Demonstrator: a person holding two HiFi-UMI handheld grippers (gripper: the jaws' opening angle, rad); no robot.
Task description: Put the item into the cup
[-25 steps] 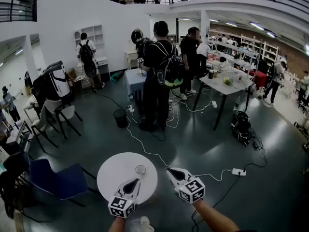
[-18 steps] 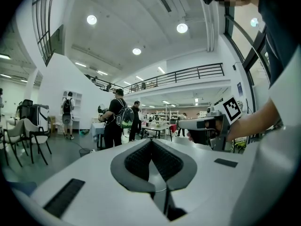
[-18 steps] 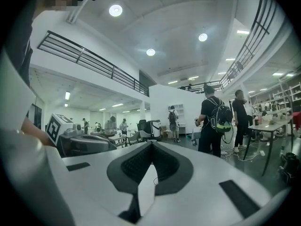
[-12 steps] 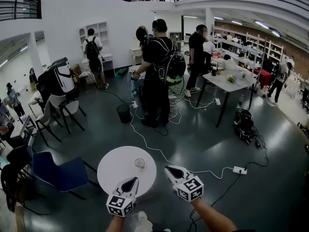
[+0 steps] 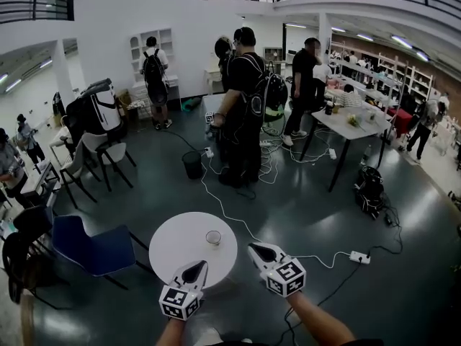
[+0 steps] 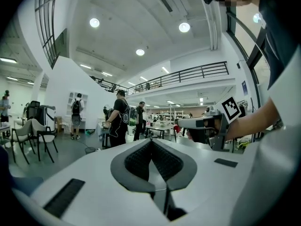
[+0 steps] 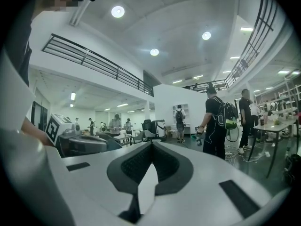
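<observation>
The glass cup (image 5: 213, 237) stands alone towards the far right of the round white desk (image 5: 176, 247), left clear to be filled. The left gripper (image 5: 197, 267) hangs over the desk's near edge. The right gripper (image 5: 254, 248) is just off its right rim. Both point level, away from the person, so this looks like an approach and not yet a grasp. Each gripper's jaws are pressed together on nothing. No item shows on the desk or in either grip.
</observation>
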